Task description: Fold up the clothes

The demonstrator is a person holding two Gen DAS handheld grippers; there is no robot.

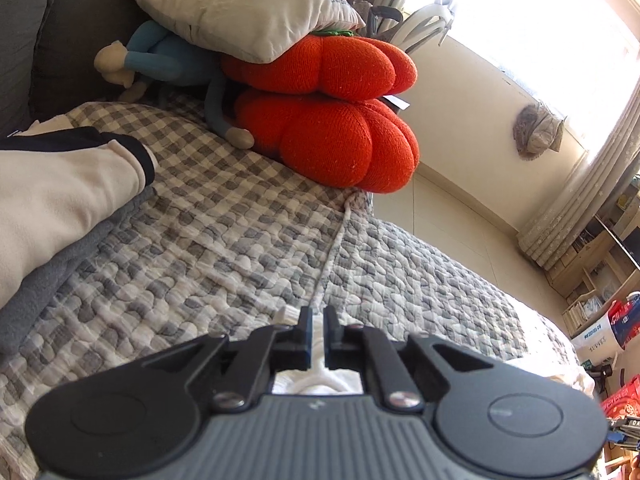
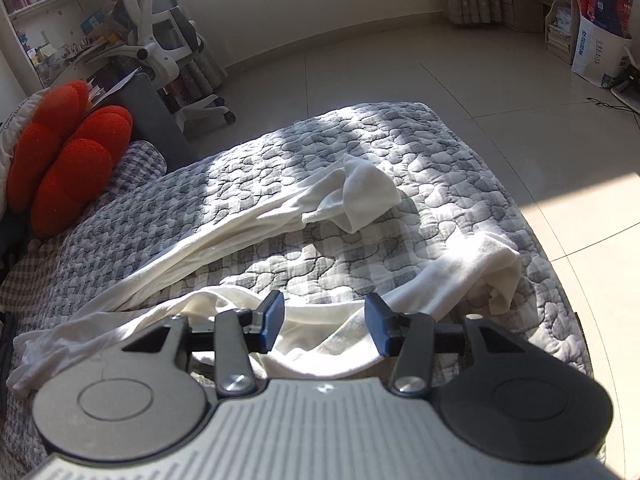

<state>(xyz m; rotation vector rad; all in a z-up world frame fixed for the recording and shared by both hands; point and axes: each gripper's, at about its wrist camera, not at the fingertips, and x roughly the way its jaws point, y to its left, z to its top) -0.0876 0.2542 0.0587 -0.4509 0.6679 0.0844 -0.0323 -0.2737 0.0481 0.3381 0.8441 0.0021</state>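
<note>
My left gripper (image 1: 318,320) points down over the grey-and-white checked quilted cover (image 1: 224,232), its black jaws a narrow slit apart, with white cloth (image 1: 316,380) showing between and beneath them. To my left lies a folded cream garment with a dark trim (image 1: 64,184) on grey fleece. Ahead, two red knitted pumpkin-shaped cushions (image 1: 340,120) are stacked under a pale printed pillow (image 1: 244,12).

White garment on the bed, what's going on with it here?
A person is working on a white garment spread unfolded and rumpled across a grey checked quilt. The right gripper hangs open just above the crumpled near part of the fabric, gripping nothing. The left gripper has its jaws nearly together over the quilt, with white cloth showing beneath; whether it pinches that is unclear. Folding has barely begun.
</note>
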